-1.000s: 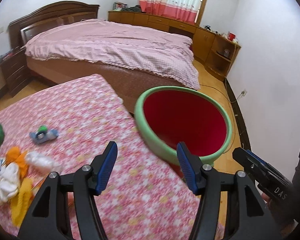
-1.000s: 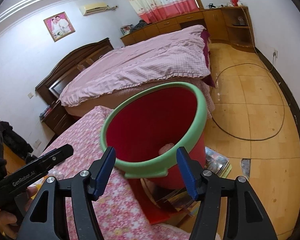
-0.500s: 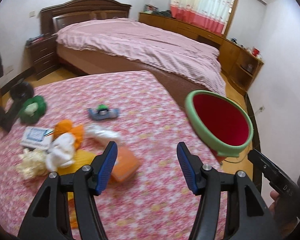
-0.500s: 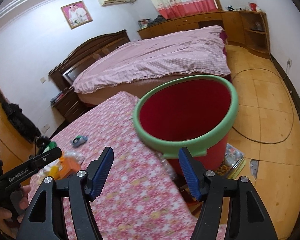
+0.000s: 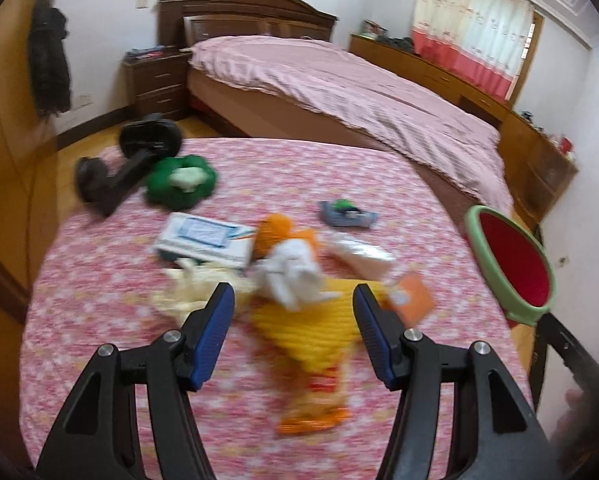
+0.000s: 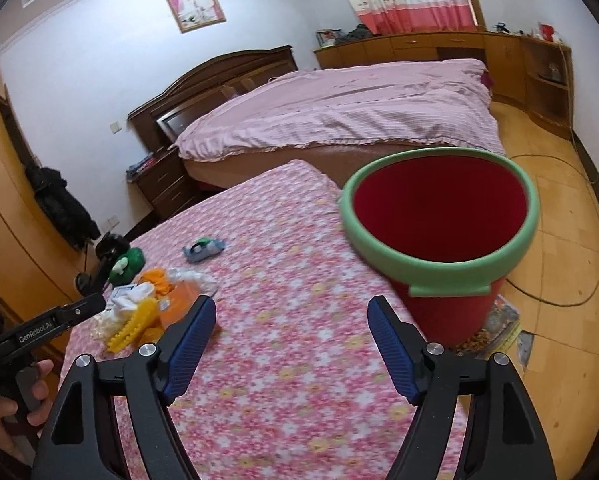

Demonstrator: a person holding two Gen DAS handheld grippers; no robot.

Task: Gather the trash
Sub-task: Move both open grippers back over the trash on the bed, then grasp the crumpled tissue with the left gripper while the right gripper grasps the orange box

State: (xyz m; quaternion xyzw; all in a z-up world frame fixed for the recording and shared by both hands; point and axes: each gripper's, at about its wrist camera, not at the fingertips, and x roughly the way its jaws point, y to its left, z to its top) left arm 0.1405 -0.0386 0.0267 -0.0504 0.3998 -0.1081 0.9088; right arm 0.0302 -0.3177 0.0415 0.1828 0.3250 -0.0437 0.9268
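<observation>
A pile of trash lies on the pink flowered table (image 5: 111, 332): a crumpled white tissue (image 5: 293, 272), a yellow ridged wrapper (image 5: 307, 328), an orange packet (image 5: 413, 298), a white box (image 5: 203, 240), orange peel (image 5: 277, 230) and a blue-green wrapper (image 5: 345, 214). My left gripper (image 5: 291, 338) is open and empty, just above the yellow wrapper. The red bin with a green rim (image 6: 439, 220) stands beside the table's right edge; it also shows in the left wrist view (image 5: 515, 264). My right gripper (image 6: 291, 348) is open and empty over the table, left of the bin. The pile (image 6: 147, 304) is far left of it.
A green object (image 5: 181, 186) and a black stand (image 5: 127, 164) sit at the table's far left. A bed with a pink cover (image 6: 339, 108) lies behind the table. A cable (image 6: 563, 296) runs over the wooden floor behind the bin.
My left gripper has swung left from the bin to over the trash pile. My right gripper has drawn back and left, so more of the table shows. Both stay open.
</observation>
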